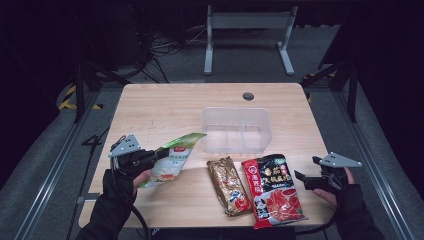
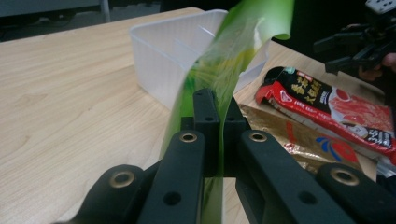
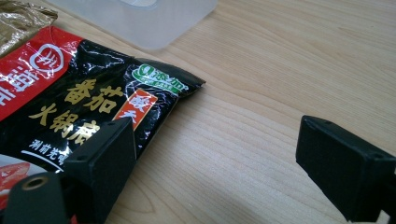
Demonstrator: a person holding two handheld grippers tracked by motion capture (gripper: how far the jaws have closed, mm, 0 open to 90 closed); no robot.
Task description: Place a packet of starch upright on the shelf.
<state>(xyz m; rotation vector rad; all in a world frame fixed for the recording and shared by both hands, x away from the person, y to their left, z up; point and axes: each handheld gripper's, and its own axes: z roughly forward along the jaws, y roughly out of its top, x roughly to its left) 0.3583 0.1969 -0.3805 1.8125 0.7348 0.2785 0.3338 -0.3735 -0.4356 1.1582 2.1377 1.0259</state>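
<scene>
Left gripper (image 1: 159, 156): we clamp the green pouch (image 1: 175, 159), lower left.
Right gripper (image 1: 301, 179): jaws apart, empty.
Next: we keep it level toward the clear bin (image 1: 236, 145).

The desk (image 1: 165, 107) has a light wood-grain top with a round cable port (image 1: 248, 96) near its far edge. Resting directly on it: a clear plastic container (image 1: 236, 130), a gold packet (image 1: 229, 186) and, touching it, a red-and-black packet (image 1: 272, 190).
</scene>
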